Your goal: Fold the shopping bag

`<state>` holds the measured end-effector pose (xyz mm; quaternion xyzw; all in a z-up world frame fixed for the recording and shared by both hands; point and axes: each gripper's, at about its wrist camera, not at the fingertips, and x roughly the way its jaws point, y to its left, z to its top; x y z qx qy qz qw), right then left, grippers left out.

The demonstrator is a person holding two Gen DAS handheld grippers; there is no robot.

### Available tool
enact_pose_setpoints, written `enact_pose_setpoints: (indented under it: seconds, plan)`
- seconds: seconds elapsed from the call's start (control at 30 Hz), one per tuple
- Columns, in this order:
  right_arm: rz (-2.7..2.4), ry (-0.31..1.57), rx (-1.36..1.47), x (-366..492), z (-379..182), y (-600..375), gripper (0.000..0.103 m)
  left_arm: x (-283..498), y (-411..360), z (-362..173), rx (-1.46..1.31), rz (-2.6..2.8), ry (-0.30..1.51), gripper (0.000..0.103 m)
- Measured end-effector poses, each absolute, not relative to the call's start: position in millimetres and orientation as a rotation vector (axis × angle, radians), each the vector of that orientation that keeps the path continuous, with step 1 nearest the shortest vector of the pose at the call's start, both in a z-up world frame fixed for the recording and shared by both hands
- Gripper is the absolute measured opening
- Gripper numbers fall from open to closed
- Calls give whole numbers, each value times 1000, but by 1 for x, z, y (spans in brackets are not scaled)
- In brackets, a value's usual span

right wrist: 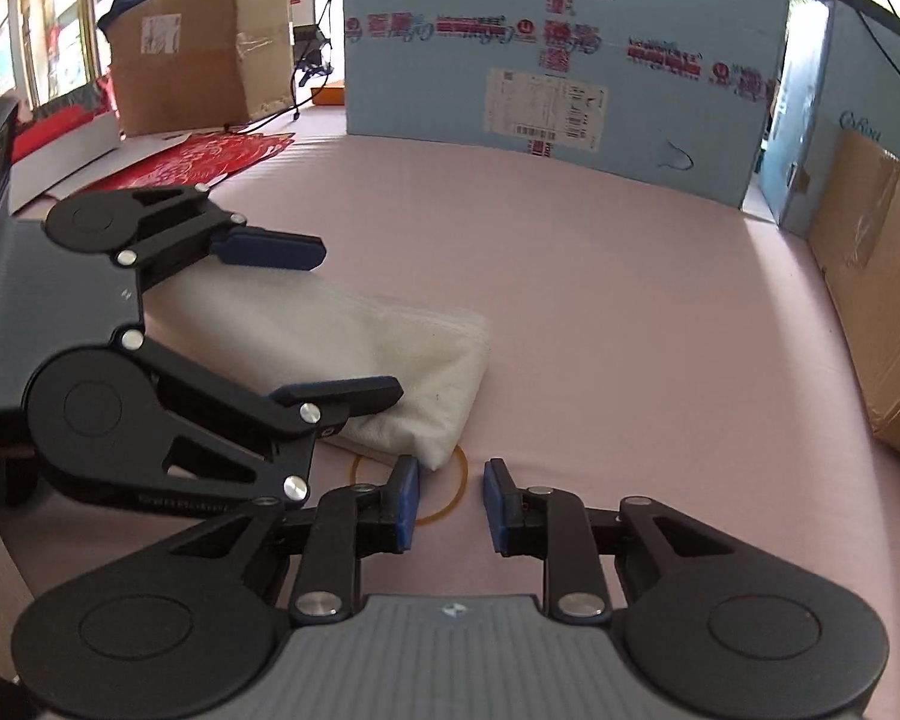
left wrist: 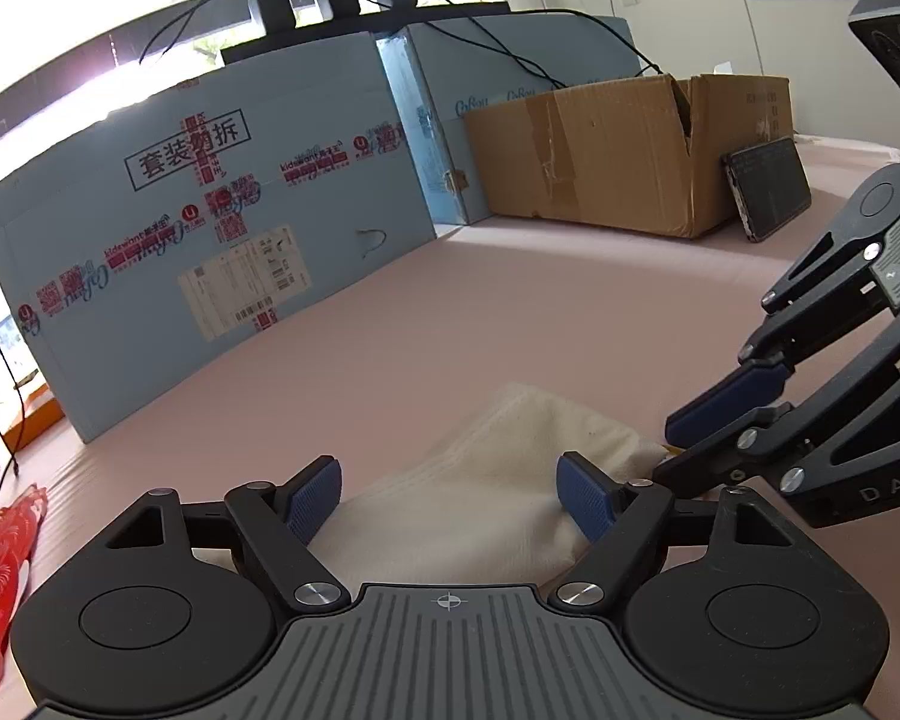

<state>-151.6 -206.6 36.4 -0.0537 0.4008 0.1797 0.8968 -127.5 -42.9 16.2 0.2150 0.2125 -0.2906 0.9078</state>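
- My left gripper [left wrist: 450, 495] has its jaws spread wide, straddling the folded white shopping bag [left wrist: 498, 480], which lies flat on the pink table [left wrist: 510, 300]
- My right gripper [right wrist: 450, 504] is open too, gripping nothing, its fingertips just beside the bag's near corner
- A thin orange rubber band [right wrist: 459, 483] peeks out from under that corner
- Behind stand a light blue carton [right wrist: 558, 60] and a brown cardboard box [left wrist: 624, 150] with a phone [left wrist: 768, 186] leaning on it
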Motion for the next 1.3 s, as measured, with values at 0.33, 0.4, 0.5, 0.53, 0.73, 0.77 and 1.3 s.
enact_pose_setpoints:
  seconds: [0.33, 0.4, 0.5, 0.53, 0.73, 0.77, 1.3]
  plan:
    - [464, 951, 978, -130, -20, -302, 2, -128, -43, 16, 436, -602, 444, 81]
    - [475, 948, 1024, -130, -21, -303, 8, -128, -42, 16, 434, -602, 446, 81]
    - [487, 955, 1034, -127, -19, -298, 19, -129, -43, 16, 438, -599, 442, 81]
    - [487, 960, 1016, -126, -17, -296, 21, -128, -42, 16, 438, -599, 443, 81]
    - [469, 984, 1040, -121, -15, -294, 26, -136, -46, 15, 442, -593, 438, 81]
    - [466, 982, 1056, -121, -16, -294, 27, -136, -46, 15, 442, -593, 438, 81]
    - [355, 1054, 917, -122, 9, -273, 45, -132, -43, 14, 449, -591, 433, 81]
